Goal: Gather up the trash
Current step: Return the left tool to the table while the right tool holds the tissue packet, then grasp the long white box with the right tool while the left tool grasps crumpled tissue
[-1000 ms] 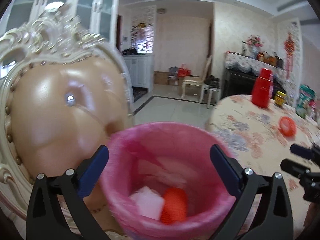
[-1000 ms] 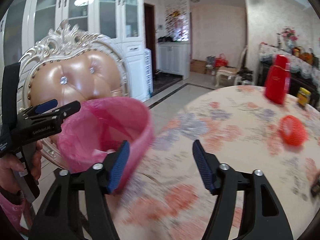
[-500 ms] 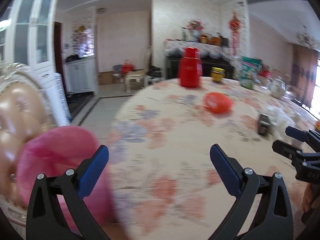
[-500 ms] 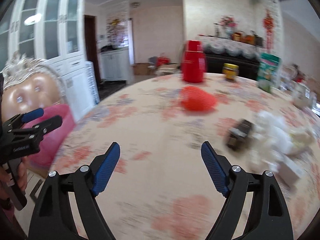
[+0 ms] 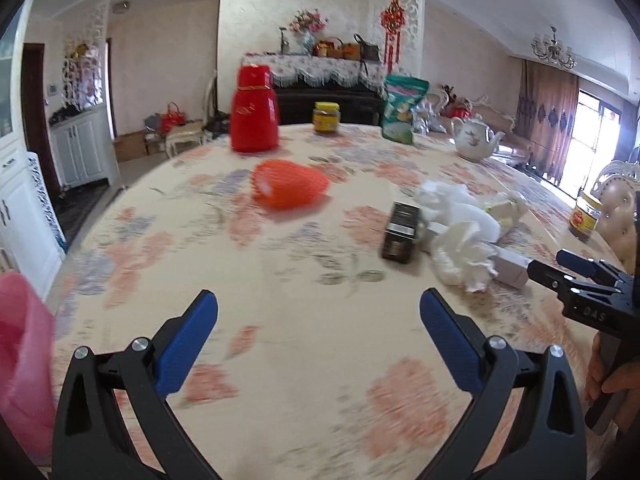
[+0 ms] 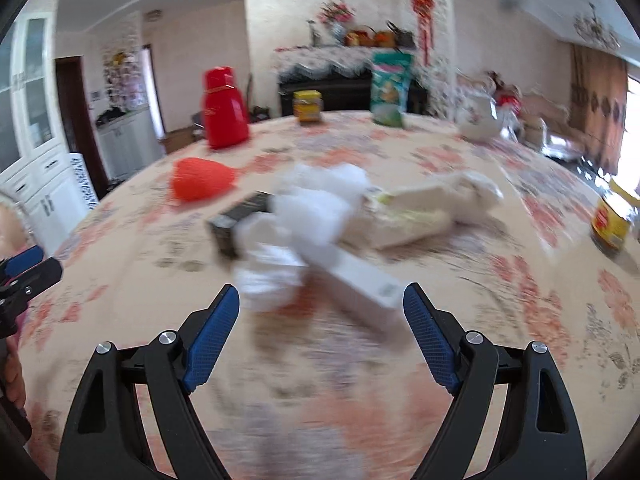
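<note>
The right gripper [image 6: 320, 322] is held wide and empty, its jaws spread just short of a long white cardboard box [image 6: 360, 284], whose long axis runs from far left to near right. The empty, spread left gripper [image 5: 318, 322] is farther away.

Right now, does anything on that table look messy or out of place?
Yes: crumpled white tissues, a dark box and a long white box lie in a loose heap mid-table, and an orange net cup lies tipped on its side.
</note>
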